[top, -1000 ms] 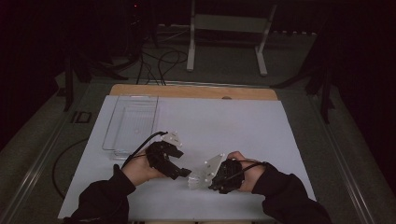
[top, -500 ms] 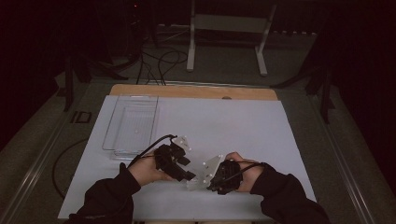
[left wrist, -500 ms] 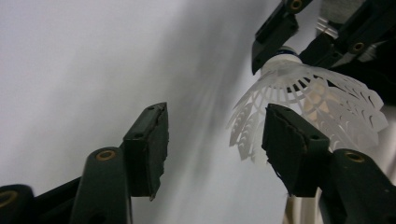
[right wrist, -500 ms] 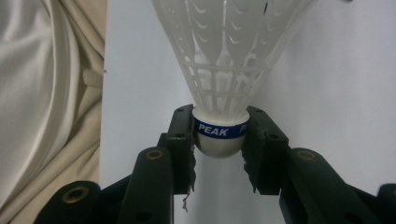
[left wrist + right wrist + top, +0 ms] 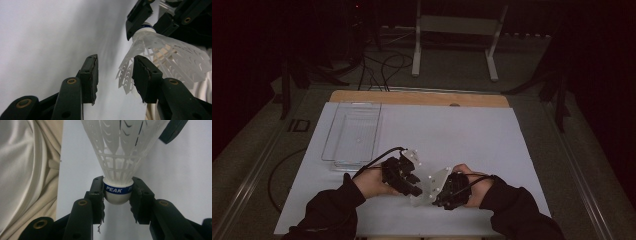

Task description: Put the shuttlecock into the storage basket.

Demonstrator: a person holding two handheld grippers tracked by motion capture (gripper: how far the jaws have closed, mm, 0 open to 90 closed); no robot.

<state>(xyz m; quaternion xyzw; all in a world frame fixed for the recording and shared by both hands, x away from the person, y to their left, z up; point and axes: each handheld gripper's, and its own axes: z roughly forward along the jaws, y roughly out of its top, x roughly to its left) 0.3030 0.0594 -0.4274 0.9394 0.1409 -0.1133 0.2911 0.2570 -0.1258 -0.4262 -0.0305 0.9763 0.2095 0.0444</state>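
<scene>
Closing in, the left hand-held gripper (image 5: 115, 75) has narrowed its jaws around the shuttlecock (image 5: 160, 47) skirt, pads not yet pressing. Right hand-held gripper (image 5: 117, 196) clamps the cork, near the counter's (image 5: 472, 130) front edge.

White-covered table (image 5: 472, 135); clear tray (image 5: 354, 131) on it.

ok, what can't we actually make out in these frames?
- Shuttlecock: skirt top cut off by the upper edge in the right gripper view; in the high view it is too small and hidden between the hands.
- Band print: the word after PEAK is hidden behind the right gripper pad.
- Left gripper: its jaws have just been closing at the skirt's edge; whether the pad touches the skirt cannot be told.
- Tray: any contents too small and dim in the high view.
</scene>
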